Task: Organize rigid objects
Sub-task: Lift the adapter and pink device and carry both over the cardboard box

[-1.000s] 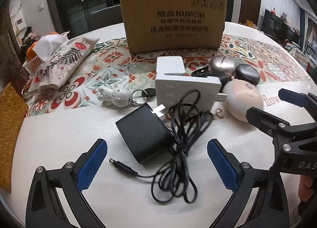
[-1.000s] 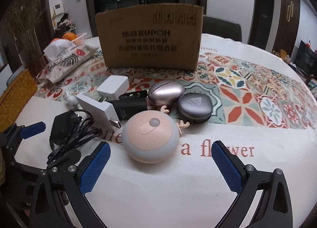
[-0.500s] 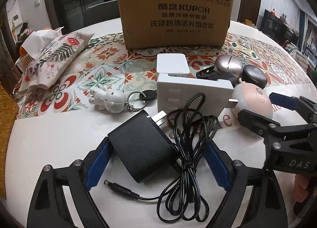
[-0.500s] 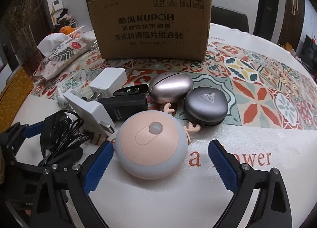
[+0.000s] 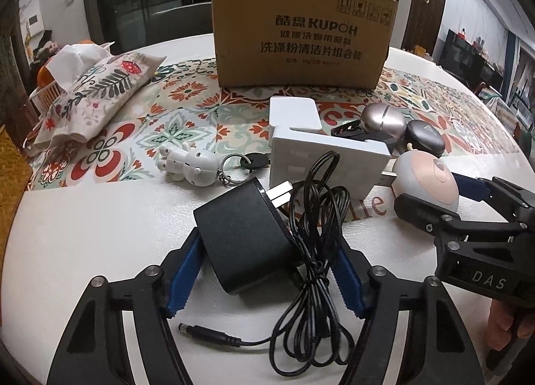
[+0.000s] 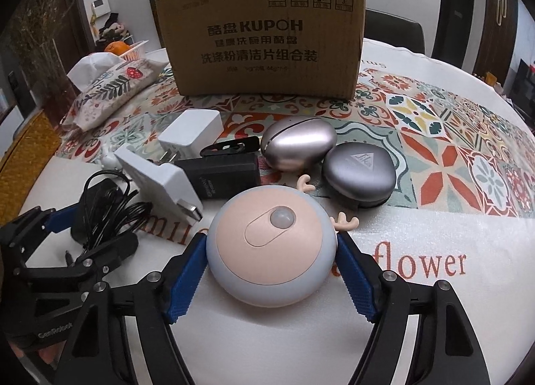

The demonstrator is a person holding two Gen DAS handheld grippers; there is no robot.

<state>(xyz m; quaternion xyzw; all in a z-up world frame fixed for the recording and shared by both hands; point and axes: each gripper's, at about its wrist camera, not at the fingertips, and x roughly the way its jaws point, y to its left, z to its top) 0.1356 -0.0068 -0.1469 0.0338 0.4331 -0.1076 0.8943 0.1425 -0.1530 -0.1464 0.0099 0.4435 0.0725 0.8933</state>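
On the round white bench (image 5: 83, 234), seen from the left wrist camera, the left tool (image 5: 265, 271) is straddling a black plastic power adapter (image 5: 242, 234) and its bundled black cord (image 5: 317, 251). Its jaws have just been closing; the left blue pad is touching the adapter's edge, the right pad is lying against the cord, and both are pressing in on the pair. Just beyond, a white rectangular charger block (image 5: 321, 161) is lying near a white toy-figure keyring (image 5: 189, 164). A brown cardboard box (image 5: 301, 44) is standing upright at the back on a patterned floral runner (image 5: 167, 111).

In the right wrist view, the right tool (image 6: 271, 276) is clamping a round pink-and-grey dome light with small antlers (image 6: 271, 244), both blue pads touching its sides after closing in. Behind it are lying a rose-metallic oval case (image 6: 297, 147), touching a dark grey rounded case (image 6: 359, 177), and a black rectangular block (image 6: 224, 177). The left tool (image 6: 77, 234) is showing at the left edge around the adapter.
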